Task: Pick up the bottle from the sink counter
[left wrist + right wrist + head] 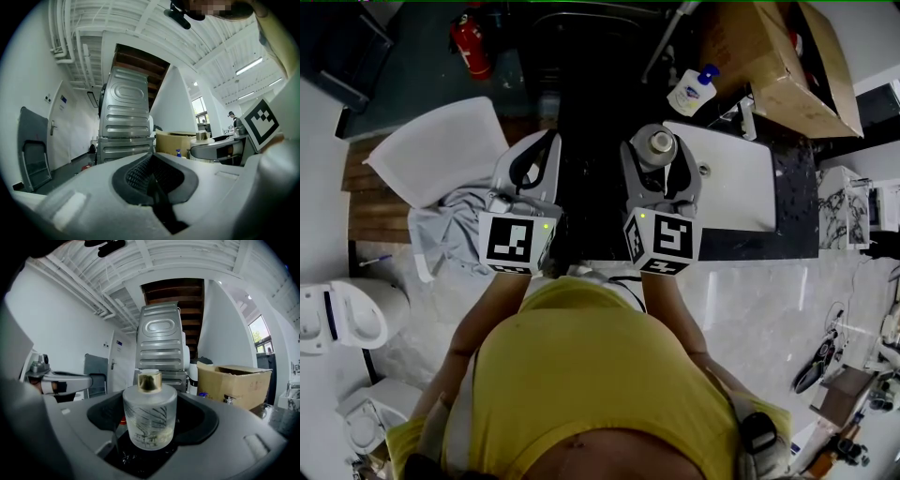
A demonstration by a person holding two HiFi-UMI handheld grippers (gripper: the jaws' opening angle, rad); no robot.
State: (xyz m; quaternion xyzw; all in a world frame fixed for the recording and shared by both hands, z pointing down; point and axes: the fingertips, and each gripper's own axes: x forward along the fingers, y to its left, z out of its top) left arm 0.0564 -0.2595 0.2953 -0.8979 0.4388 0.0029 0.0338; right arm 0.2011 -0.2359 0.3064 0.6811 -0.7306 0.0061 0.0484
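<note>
Pick-up looks basically done to me: the bottle (150,418) is upright and pinched in the right tongs (662,150), seemingly lifted clear of the counter (797,206), just past the sink's (741,187) left edge. Only 1 thing left, I'd guess: keeping hold. The left tongs (151,176) are pressed together, gripping nothing.

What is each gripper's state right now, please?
Left gripper: closed, holding nothing.
Right gripper: closed on the frosted bottle.
</note>
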